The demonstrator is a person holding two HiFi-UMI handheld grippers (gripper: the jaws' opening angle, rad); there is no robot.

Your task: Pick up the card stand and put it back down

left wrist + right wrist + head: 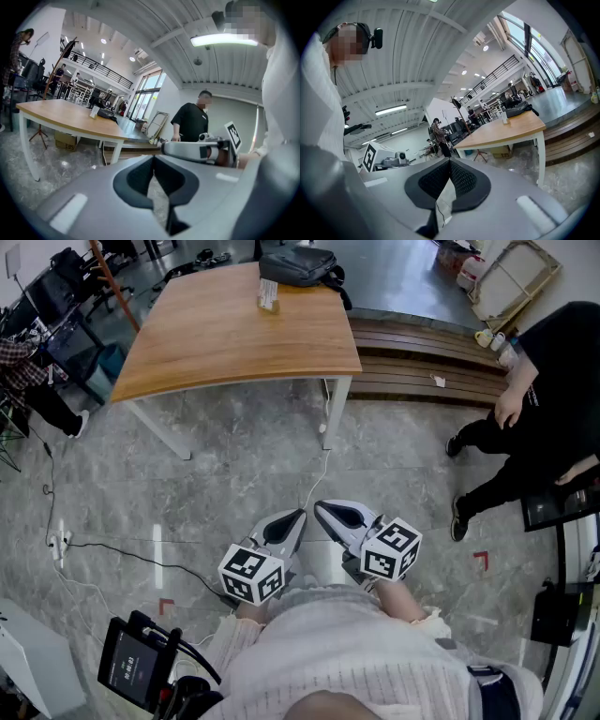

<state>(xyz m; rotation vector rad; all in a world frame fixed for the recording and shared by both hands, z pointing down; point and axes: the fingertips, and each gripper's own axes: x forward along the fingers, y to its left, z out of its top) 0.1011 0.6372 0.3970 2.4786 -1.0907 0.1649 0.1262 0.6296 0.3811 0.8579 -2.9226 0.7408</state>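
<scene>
1. While both grippers are held low over the floor (234, 474), close to the person's body, the card stand (269, 294) stands on the table (234, 343), well apart from them.
2. The stand is near the table's far edge, just beside a black bag (298, 266).
3. Left gripper (300, 515): its jaws are closed, tips meeting, with nothing between the pads; only floor shows below them in its own view.
4. Right gripper (320, 508): its jaws are closed too, pads pressed tip to tip, and it holds nothing.
5. The two grippers lie side by side with their tips near each other, both pointing toward the table and tilted slightly down.
6. The left gripper view shows the stand small and far off on the tabletop, with the bag behind it.
7. A person in black (553, 399) stands at the right, beside wooden steps (422, 362).
8. A thin cable (122, 554) runs across the floor at the left.
</scene>
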